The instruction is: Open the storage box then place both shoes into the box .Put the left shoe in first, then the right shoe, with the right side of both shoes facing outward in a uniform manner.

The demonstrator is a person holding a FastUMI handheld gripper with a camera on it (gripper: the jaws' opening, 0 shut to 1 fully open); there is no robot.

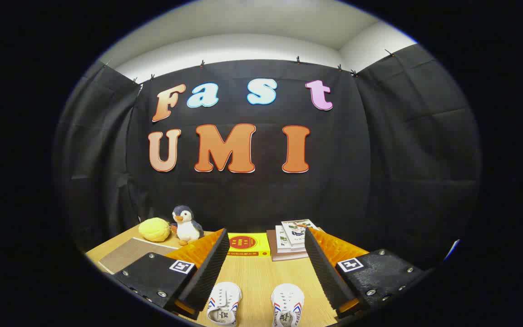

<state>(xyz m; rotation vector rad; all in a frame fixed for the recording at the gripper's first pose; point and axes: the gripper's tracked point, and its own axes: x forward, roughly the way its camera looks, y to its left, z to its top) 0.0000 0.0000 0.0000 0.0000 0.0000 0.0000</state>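
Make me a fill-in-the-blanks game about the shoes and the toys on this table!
1. Between the open gripper's fingers lie ____ white shoes, one beside the other.
2. The toy standing next to the yellow plush is a ____.
3. The stack of books sits beside a flat ____ book, beyond the fingers.
4. Everything rests on a ____ table.

Missing words: two; penguin; yellow; wooden
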